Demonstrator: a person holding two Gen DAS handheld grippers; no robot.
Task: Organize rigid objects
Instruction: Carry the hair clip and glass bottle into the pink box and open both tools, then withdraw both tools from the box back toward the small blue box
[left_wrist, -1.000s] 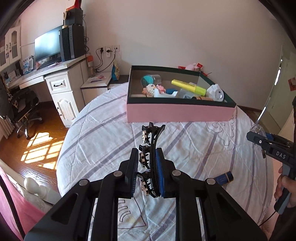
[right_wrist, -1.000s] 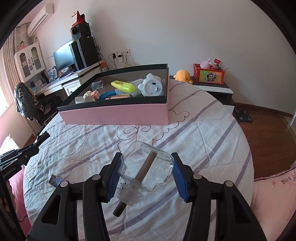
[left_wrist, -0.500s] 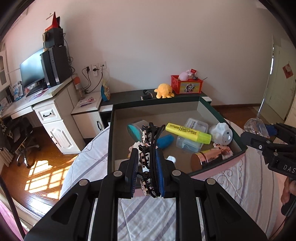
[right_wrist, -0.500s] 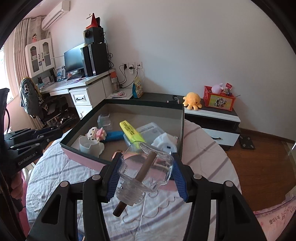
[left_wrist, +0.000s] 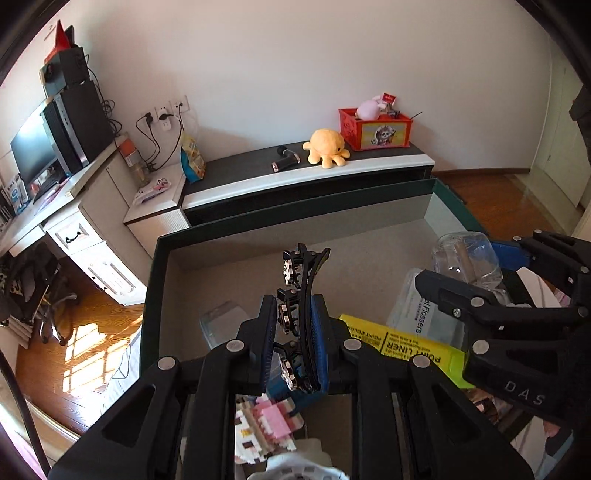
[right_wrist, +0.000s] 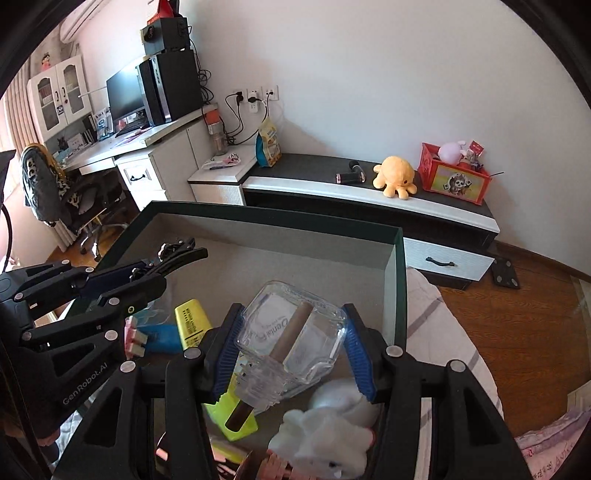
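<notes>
Hair claw, black with checkered studs, is clamped upright between the blue pads of the left tool, above the near half of the box. Beside it, the right tool grips a clear glass bottle by its flat sides, a brown stick lying inside it and poking out of the neck toward the camera. Both loads hang over the box interior, not yet released.

Below the tools the box floor is crowded: a pink-and-white block figure, a yellow highlighter, a blue item, a white round toy and a clear packet of dental flossers. Bare grey floor lies farther in, toward the far wall of the box. Beyond it stand a low cabinet with a yellow plush octopus and a red crate, then the wall.

The main risk, as I judge it, is the glass: let go from here it would land on the highlighter or the white toy, roll or knock hard plastic, and the loose stick could slide out. The two tools also sit close together, so a sideways move could bump the claw against the bottle. Dropped on its teeth, the claw may snag the block figure.
</notes>
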